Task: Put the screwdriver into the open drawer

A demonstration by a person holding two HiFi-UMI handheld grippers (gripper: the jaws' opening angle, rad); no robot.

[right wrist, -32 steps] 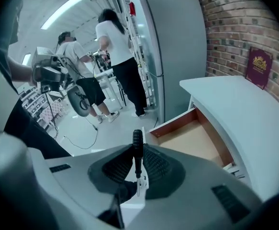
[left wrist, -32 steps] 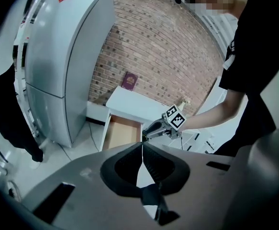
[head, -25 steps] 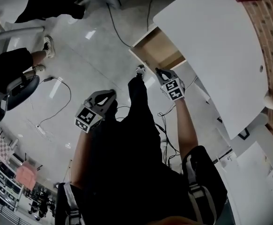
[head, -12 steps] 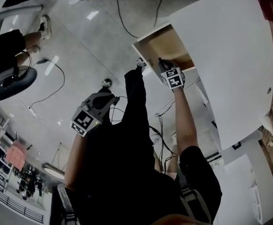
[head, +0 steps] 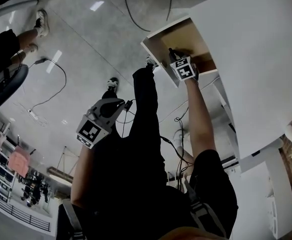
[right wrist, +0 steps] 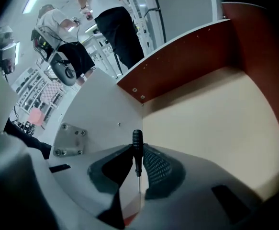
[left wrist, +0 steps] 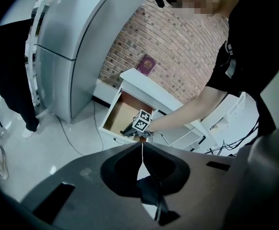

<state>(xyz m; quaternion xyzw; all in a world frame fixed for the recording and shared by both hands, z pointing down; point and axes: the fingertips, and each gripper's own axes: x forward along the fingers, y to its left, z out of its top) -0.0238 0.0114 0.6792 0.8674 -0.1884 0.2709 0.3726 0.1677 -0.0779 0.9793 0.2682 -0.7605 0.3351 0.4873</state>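
Note:
My right gripper (right wrist: 137,153) is shut on a black-handled screwdriver (right wrist: 137,150), handle pointing forward over the bare beige floor of the open drawer (right wrist: 211,123). In the head view that right gripper (head: 180,64) reaches over the drawer's (head: 162,45) front rim, below the white cabinet top (head: 256,49). My left gripper (head: 113,106) hangs low by the person's dark trousers, jaws closed on nothing. In the left gripper view the left gripper (left wrist: 142,150) faces the drawer (left wrist: 116,115) and the right gripper's marker cube (left wrist: 142,120) from a distance.
A dark red booklet (left wrist: 147,64) lies on the cabinet top by the brick wall. A grey curved cabinet (left wrist: 77,47) stands left of the drawer. Cables (head: 50,91) trail over the glossy floor. Other people (right wrist: 108,20) and a wheeled chair (head: 5,84) stand nearby.
The right gripper has moved forward from in front of the drawer to over its inside, carrying the screwdriver. The left gripper has stayed low by the legs.

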